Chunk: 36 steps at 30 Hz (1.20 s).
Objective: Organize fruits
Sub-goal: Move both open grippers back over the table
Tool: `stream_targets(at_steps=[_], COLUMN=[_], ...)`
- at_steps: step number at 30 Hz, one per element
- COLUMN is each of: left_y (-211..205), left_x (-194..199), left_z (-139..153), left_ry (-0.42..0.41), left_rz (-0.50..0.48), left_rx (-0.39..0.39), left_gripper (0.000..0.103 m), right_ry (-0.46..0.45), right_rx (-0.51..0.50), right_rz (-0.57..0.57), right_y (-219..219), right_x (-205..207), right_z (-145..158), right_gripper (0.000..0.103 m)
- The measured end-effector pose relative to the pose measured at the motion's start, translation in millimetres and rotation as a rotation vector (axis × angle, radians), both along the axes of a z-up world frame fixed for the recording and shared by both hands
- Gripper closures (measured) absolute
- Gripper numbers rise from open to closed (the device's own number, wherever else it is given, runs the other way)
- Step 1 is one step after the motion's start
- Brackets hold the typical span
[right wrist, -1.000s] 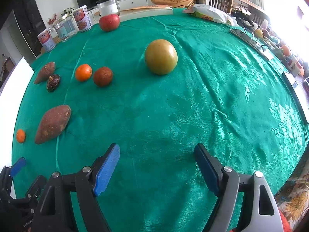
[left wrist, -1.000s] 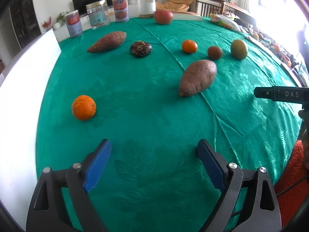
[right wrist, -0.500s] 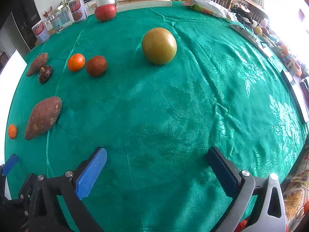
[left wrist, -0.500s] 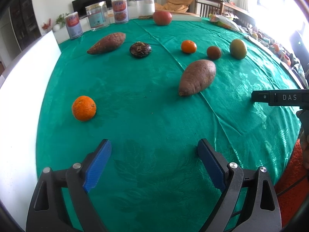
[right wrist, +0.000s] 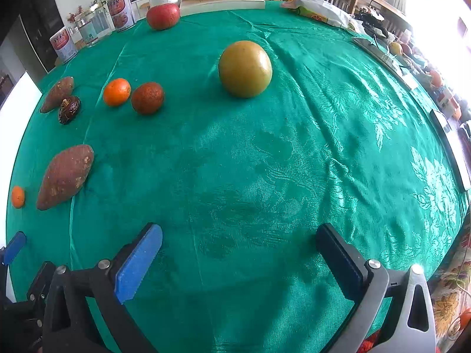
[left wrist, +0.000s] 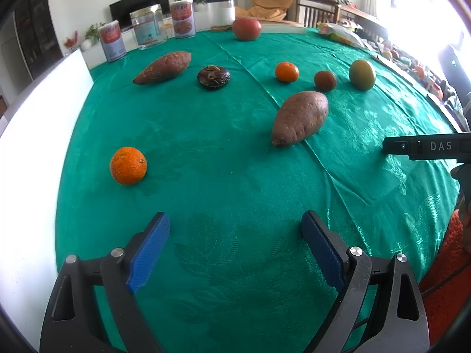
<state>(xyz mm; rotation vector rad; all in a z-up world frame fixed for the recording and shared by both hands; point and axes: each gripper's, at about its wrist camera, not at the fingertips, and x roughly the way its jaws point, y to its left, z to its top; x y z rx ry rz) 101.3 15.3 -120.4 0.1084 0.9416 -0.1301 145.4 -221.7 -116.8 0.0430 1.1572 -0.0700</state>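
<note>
Right gripper (right wrist: 239, 260) jaws have just been opening and now stand spread wide, nothing between them, only green tablecloth (right wrist: 265, 161) beneath; fruit has not shifted since the earlier frames; left gripper (left wrist: 235, 247) likewise spread with nothing between its blue pads, same place as before.

Fruit is scattered loose on the cloth, none touching another: large yellow-green round fruit (right wrist: 245, 69) straight ahead of the right gripper, well apart from it; brown-red round fruit (right wrist: 147, 97) just beside a small orange (right wrist: 117, 92), to its left; near sweet potato (right wrist: 65, 176) lower left; dark wrinkled fruit (right wrist: 69, 109) just beside the far sweet potato (right wrist: 56, 94); red apple-like fruit (right wrist: 163, 16) near the far edge of the cloth.

Left wrist view: larger orange (left wrist: 128, 165) sits alone, ahead-left of the left gripper, near the white board (left wrist: 29, 147) edging the table; near sweet potato ahead-right.

Background: printed cans (left wrist: 183, 18) and a clear jar (left wrist: 148, 31) along the far edge; black bar marked DAS (left wrist: 426, 146) enters from the right edge.
</note>
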Motion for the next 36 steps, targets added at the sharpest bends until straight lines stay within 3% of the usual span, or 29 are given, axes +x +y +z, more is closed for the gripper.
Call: stream_targets(at_steps=[36], left_y=[-1.2], left_x=[4.2], left_z=[0.9], left_ry=[0.037], left_rz=[0.004], left_rx=[0.013], left_gripper=[0.01], right_ry=[0.009], right_rx=[0.003], right_rz=[-0.002], right_y=[1.3], right_x=[-0.4], right_z=[0.7], right_gripper=[0.0])
